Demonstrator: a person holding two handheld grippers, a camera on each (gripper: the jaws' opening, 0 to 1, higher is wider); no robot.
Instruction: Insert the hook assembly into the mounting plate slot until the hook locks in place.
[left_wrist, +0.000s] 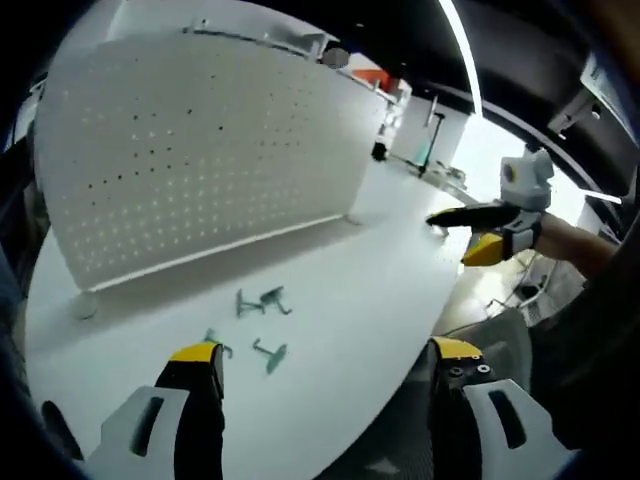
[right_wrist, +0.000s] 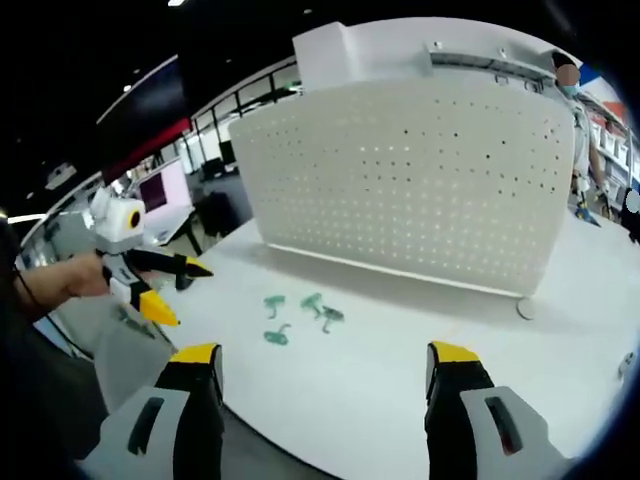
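Yellow-tipped jaws of the left gripper (left_wrist: 325, 360) stand wide apart, holding nothing, just short of the green hooks (left_wrist: 262, 302) scattered on the white table (left_wrist: 380, 260). Right gripper (right_wrist: 325, 362) is likewise spread and empty, farther back. Beyond the hooks stands the upright pegboard plate (right_wrist: 410, 170); left looks nearer.

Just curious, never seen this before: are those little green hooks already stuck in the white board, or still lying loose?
Still loose. The hooks lie flat on the table in front of the upright pegboard, none in it.
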